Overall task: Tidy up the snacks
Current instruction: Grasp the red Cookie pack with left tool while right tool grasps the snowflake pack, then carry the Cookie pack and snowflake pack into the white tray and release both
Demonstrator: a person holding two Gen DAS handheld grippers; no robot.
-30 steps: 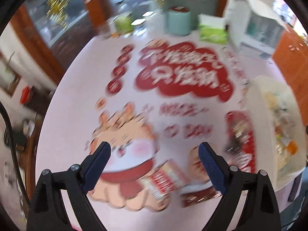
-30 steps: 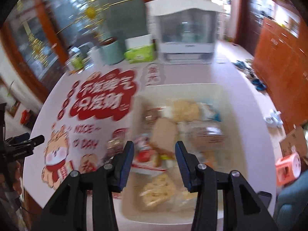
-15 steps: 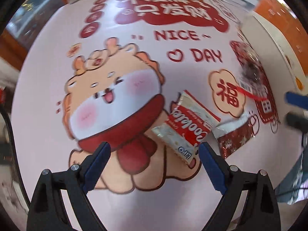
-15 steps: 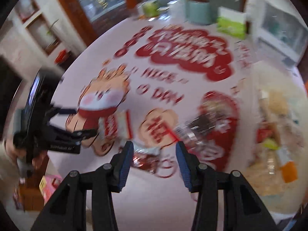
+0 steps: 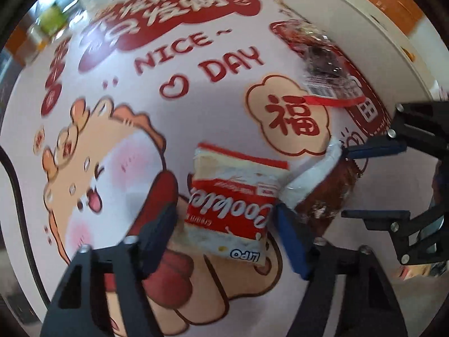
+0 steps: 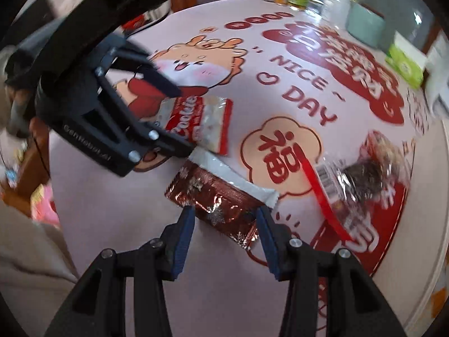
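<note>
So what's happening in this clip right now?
A person with two handheld grippers is tidying snacks off a printed table mat. The left gripper is open around a red-and-white cookie packet; the right gripper is open around a brown foil packet. Neither is gripped yet. A clear-wrapped snack lies nearby, beside the white bin.

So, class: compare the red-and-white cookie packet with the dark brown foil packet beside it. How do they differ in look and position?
The cookie packet is red and white with large lettering; the brown foil packet is dark, shiny, snowflake-patterned, with a plain silver end. The cookie packet lies between the left gripper fingers; the brown foil packet lies between the right gripper fingers. Both lie flat on the printed table mat, sealed, with open grippers around them.
</note>
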